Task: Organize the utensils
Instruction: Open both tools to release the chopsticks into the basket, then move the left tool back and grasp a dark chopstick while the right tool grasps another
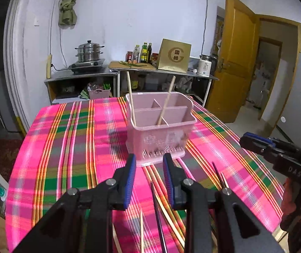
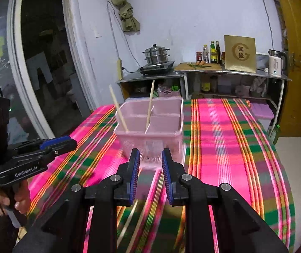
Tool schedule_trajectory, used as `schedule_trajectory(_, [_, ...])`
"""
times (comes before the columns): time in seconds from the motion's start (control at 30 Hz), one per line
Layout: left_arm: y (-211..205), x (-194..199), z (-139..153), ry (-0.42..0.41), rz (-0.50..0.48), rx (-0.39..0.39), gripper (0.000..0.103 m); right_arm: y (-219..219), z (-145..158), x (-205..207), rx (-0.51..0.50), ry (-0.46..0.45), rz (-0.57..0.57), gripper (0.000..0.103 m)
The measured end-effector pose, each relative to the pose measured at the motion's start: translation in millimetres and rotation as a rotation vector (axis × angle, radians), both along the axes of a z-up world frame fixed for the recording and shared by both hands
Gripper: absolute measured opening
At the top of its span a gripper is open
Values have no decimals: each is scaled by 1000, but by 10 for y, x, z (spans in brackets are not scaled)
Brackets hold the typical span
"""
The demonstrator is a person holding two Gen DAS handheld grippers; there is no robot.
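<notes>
Left wrist view: left gripper (image 1: 149, 164) jaws parted, nothing between; pink utensil caddy (image 1: 161, 126) at 12 o'clock with two chopsticks (image 1: 165, 103) inside, loose chopsticks (image 1: 161, 210) at 6; right gripper (image 2: 150, 160) parted too, empty

Left tongs (image 1: 149, 164) and right tongs (image 2: 150, 160) — both parted, empty — angle downward side by side.

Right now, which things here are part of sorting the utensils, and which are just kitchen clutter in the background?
Part of the job:
pink caddy
two chopsticks standing in it
loose chopsticks on the tablecloth

Just lying about:
steamer pot
sauce bottles
gold box
kettle
</notes>
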State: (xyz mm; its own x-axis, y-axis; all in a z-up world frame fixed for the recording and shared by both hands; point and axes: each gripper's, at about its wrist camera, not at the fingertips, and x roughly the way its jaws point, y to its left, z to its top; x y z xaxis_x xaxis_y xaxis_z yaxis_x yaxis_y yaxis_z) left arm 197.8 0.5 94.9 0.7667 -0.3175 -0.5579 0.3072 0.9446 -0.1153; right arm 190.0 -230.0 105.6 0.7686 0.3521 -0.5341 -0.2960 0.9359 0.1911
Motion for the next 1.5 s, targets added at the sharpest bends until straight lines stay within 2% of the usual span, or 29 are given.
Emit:
schedule_trajectory(0.3, [47, -600, -334, 22, 3, -41, 27, -89, -313, -616, -4, 28, 7, 22])
schedule_trajectory(0.57, [9, -763, -593, 77, 6, -17, 27, -219, -577, -848, 1, 83, -17, 22])
schedule_trajectory(0.73, [-43, -758, -699, 107, -5, -1, 27, -261, -675, -841, 2, 103, -31, 22])
schedule_trajectory(1.0, [-137, -539, -780, 160, -15, 39, 27, -323, -743, -659, -11, 134, -58, 22])
schedule_trajectory(1.2, [-253, -189, -860, 219, -31, 85, 27, -327, -792, -438, -41, 155, -72, 22])
schedule_trajectory(1.5, [-334, 409, -1009, 315, -15, 101, 27, -437, -931, 14, -75, 215, -120, 22])
